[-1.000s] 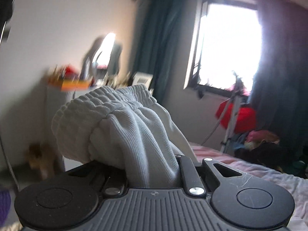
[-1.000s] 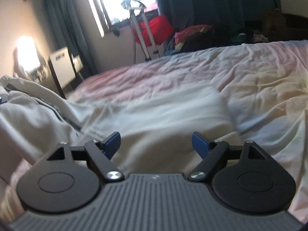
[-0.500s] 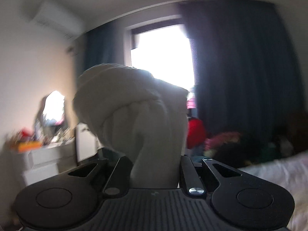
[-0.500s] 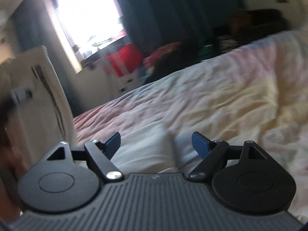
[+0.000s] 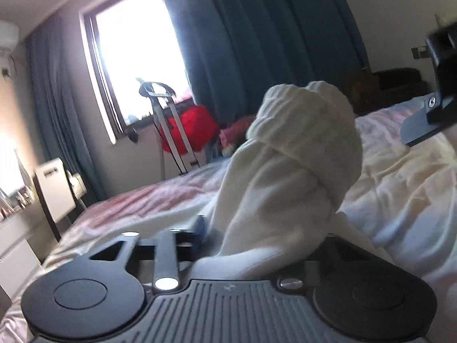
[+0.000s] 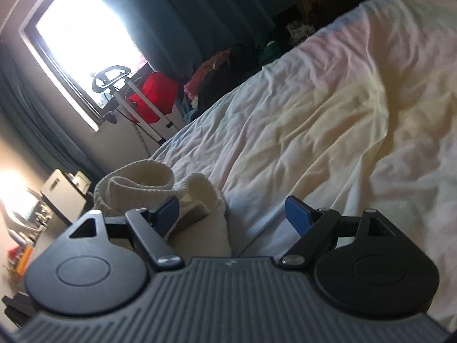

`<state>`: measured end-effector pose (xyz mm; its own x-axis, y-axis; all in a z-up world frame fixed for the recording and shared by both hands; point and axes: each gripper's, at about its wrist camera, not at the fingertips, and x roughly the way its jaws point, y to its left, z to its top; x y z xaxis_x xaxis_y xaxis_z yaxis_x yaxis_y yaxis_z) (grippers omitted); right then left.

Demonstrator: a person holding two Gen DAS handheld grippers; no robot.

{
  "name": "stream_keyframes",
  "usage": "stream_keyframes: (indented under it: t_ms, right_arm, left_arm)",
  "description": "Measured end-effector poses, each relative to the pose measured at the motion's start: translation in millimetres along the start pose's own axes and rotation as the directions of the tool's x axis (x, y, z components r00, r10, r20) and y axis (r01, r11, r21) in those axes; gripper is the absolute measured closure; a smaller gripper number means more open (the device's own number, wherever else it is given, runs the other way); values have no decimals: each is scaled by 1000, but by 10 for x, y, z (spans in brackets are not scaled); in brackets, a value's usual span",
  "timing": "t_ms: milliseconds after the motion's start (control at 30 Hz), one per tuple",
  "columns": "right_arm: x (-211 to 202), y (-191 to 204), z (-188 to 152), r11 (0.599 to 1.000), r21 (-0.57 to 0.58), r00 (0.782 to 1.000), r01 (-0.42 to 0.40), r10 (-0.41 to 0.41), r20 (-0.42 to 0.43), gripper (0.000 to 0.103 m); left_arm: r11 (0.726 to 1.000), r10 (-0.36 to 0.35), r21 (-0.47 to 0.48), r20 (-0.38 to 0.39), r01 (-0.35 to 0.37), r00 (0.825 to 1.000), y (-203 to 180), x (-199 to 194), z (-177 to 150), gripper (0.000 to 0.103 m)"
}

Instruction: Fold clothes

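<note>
Two tools are at work over a bed (image 6: 328, 108) spread with a pale, wrinkled sheet. Starting at nine o'clock in the left wrist view, a bright window (image 5: 137, 57) and dark curtains (image 5: 271, 28) back the scene; toward the centre, the left tool (image 5: 257, 237) is clamped on a cream ribbed garment (image 5: 291, 165), whose elastic band bunches up above the fingers while the rest trails down toward the bed. At three o'clock a dark part of the other tool shows at the edge. In the right wrist view, the same garment sits at nine to ten o'clock, its ribbed band looped just beside the left blue pad, and the right tool (image 6: 234, 214) stands with its fingers wide apart, holding nothing. To do this well, I judge the free tool should pinch the band well apart from the held point, so the cloth can be pulled taut and laid flat on the bed without twisting. No brand, label or writing can be read anywhere.
</note>
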<state>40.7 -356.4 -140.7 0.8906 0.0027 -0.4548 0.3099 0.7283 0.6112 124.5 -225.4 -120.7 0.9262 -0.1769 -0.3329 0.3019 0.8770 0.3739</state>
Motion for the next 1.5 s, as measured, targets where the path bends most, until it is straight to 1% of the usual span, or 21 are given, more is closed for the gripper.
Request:
stream_keyframes:
  t_ms: [67, 167, 300, 367, 433, 500, 567, 633, 700, 733, 767, 867, 967, 1033, 1100, 1200, 1233, 1300, 1333, 1400, 1500]
  right_arm:
    - [14, 21, -18, 1000, 1, 1000, -17, 17, -7, 20]
    - [-5, 129, -52, 999, -48, 1000, -25, 25, -1, 20]
    - [-81, 257, -99, 995, -91, 999, -36, 37, 11, 20]
    - [-102, 322, -129, 992, -120, 999, -26, 28, 16, 20]
    - [-123, 371, -159, 990, -139, 999, -19, 23, 24, 20]
    - [-160, 402, -187, 990, -137, 999, -24, 30, 45, 20]
    - [-226, 400, -200, 993, -106, 994, -54, 63, 87, 20]
    - [-260, 355, -200, 992, -38, 987, -116, 120, 104, 19]
    - [-245, 289, -220, 981, 47, 979, -189, 184, 90, 19]
    - [-219, 262, -250, 975, 84, 977, -205, 200, 73, 19]
    - [-192, 235, -281, 968, 122, 975, -220, 215, 57, 18]
    - [-54, 240, -404, 960, 165, 973, -226, 232, -17, 17]
    - [104, 333, -516, 959, 167, 966, -231, 247, -83, 16]
    - [223, 407, -575, 960, 157, 960, -230, 251, -123, 16]
    - [289, 469, -612, 965, 138, 964, -222, 239, -117, 16]
    - [364, 575, -617, 975, 77, 974, -209, 214, -67, 17]
    - [383, 619, -613, 979, 48, 978, -199, 201, -56, 21]
    - [368, 707, -632, 989, -39, 989, -146, 145, -28, 45]
    - [344, 740, -633, 988, -81, 991, -131, 130, -15, 50]
    - [262, 772, -605, 983, -113, 988, -148, 152, 27, 56]
    - [113, 809, -547, 970, -139, 971, -199, 214, 105, 57]
  left_arm:
    - [1000, -26, 7, -20, 27, 999, 66, -10, -39, 39]
    - [998, -66, 17, -50, 67, 997, 166, -24, -97, 28]
    - [992, -108, 55, -93, 114, 990, 532, -371, -303, 24]
    - [988, -129, 73, -115, 138, 985, 718, -548, -408, 22]
    - [986, -125, 97, -133, 139, 983, 906, -622, -490, 21]
    - [985, -107, 117, -145, 125, 984, 1070, -723, -598, 21]
    - [987, -65, 134, -144, 84, 987, 1239, -736, -671, 21]
    - [994, -32, 94, -166, 48, 986, 1351, -727, -740, 21]
    - [999, -11, 37, -197, 19, 980, 1455, -724, -797, 19]
    - [1000, -5, 21, -195, 10, 981, 1470, -751, -807, 19]
    - [1000, 0, 6, -192, 1, 981, 1481, -781, -815, 17]
    - [999, 29, -13, -184, -32, 982, 1489, -805, -817, 17]
    - [997, 48, -56, -187, -59, 981, 1523, -761, -810, 17]
    - [995, 48, -74, -188, -63, 981, 1509, -780, -802, 17]
    - [995, 47, -81, -187, -63, 981, 1516, -728, -807, 16]
    - [994, 45, -93, -191, -63, 981, 1525, -721, -803, 16]
    - [993, 42, -98, -193, -62, 980, 1531, -720, -798, 16]
    - [992, 36, -109, -191, -58, 981, 1536, -709, -801, 16]
    - [992, 33, -116, -190, -55, 981, 1544, -709, -801, 16]
    - [990, 24, -134, -190, -50, 981, 1559, -717, -788, 16]
    - [986, 13, -162, -186, -44, 982, 1571, -740, -767, 16]
